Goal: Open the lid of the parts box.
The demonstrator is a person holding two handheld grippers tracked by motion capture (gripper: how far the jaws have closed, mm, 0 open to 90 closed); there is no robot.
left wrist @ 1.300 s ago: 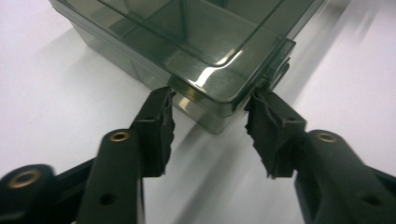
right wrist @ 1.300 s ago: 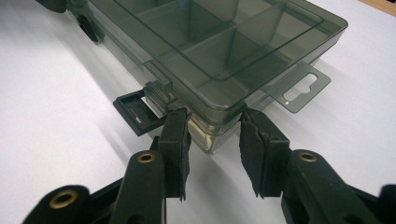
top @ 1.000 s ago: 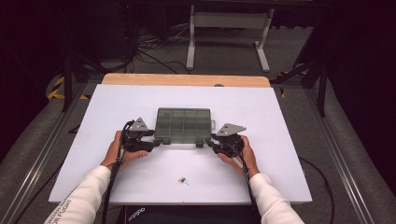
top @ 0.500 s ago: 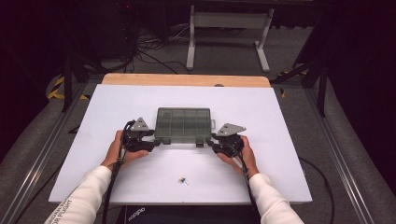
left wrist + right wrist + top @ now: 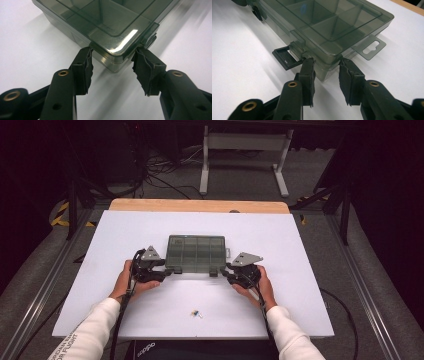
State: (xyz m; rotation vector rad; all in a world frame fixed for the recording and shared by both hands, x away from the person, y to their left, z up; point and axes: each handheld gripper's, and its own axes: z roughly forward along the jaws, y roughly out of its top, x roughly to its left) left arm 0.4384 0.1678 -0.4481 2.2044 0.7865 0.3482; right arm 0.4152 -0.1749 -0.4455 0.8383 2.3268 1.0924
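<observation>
Between the two hand-held grippers, on the white worktop (image 5: 300,250): smoky compartment box (image 5: 196,253), lid down. Left hand-held gripper (image 5: 113,66) spread wide around the box's near corner, pads touching it. Right hand-held gripper (image 5: 326,72) narrower, straddling the other near corner, beside a flipped-out black latch (image 5: 284,58).

The box (image 5: 195,252) is smoky grey and see-through, with a black latch (image 5: 285,57) on its front. The table (image 5: 310,270) is plain white with a pale wooden strip (image 5: 199,205) along its far edge. Both grippers (image 5: 167,271) (image 5: 223,273) are black, with brass-coloured rivets. The sleeves (image 5: 85,335) are white.
</observation>
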